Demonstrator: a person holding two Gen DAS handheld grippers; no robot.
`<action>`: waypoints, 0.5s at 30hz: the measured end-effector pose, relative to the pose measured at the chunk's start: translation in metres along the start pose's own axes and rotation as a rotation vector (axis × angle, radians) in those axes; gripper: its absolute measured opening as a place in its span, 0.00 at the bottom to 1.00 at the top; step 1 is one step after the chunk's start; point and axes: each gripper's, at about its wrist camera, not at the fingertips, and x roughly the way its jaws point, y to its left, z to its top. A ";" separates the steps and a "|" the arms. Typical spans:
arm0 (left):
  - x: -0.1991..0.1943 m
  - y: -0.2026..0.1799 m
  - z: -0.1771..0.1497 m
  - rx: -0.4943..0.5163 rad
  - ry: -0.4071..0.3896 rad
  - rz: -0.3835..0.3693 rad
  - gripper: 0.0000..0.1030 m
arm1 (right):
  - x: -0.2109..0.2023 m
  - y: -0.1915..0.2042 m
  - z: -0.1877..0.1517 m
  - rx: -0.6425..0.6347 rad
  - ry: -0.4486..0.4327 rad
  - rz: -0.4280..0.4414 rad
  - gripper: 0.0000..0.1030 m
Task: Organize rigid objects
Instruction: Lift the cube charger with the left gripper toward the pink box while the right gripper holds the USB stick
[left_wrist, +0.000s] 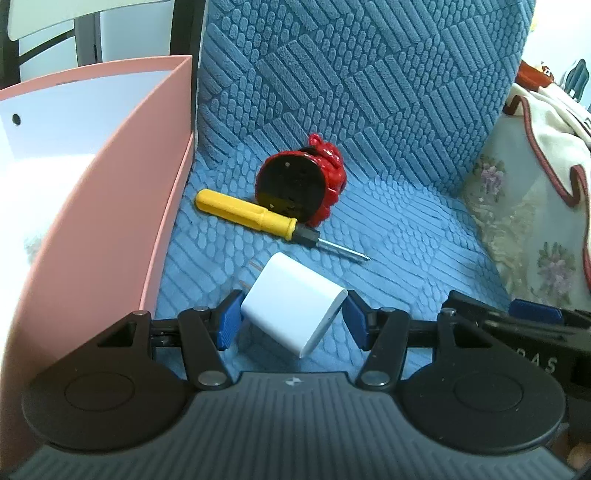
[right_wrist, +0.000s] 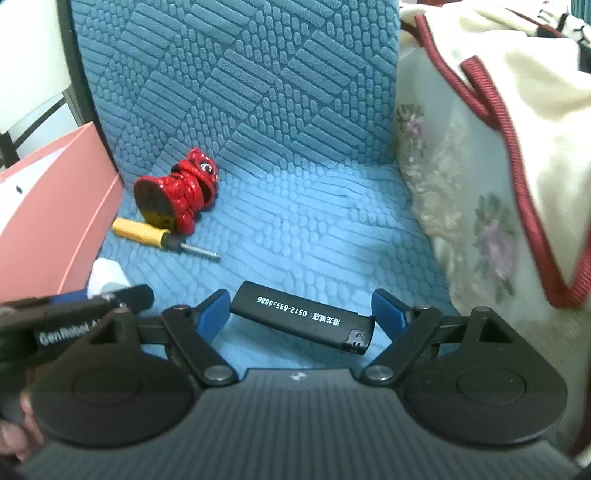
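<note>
Left wrist view first, going left to right: the pink bin (left_wrist: 110, 206) stands hard at the left edge on the blue sofa seat (left_wrist: 406, 258); just right of it the left gripper (left_wrist: 293, 319) has its blue pads pressed on both sides of the white charger (left_wrist: 295, 310), so it is clamped on it, prongs pointing left toward the bin; beyond lie the yellow screwdriver (left_wrist: 251, 218), long axis running left to right with the tip to the right, and the red lion figurine (left_wrist: 306, 181) tipped on its side, touching the handle; right wrist view now: the right gripper (right_wrist: 301, 312) carries the black lighter (right_wrist: 301, 317) crosswise between its pads, long axis spanning the jaws end to end; it looks held, not lying on the seat; the bin (right_wrist: 55, 206) sits far to the left here, so I judge the left hand nearer the drop, the right needing a longer leftward swing past its partner.
</note>
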 end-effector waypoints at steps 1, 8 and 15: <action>-0.005 0.000 -0.001 0.000 -0.002 -0.008 0.62 | -0.005 0.000 -0.002 0.011 0.002 0.002 0.83; -0.042 -0.006 -0.004 0.024 -0.009 -0.059 0.62 | -0.045 0.003 -0.024 -0.001 -0.015 -0.004 0.83; -0.071 -0.008 -0.011 0.039 -0.022 -0.078 0.62 | -0.073 0.003 -0.030 -0.020 -0.040 -0.008 0.83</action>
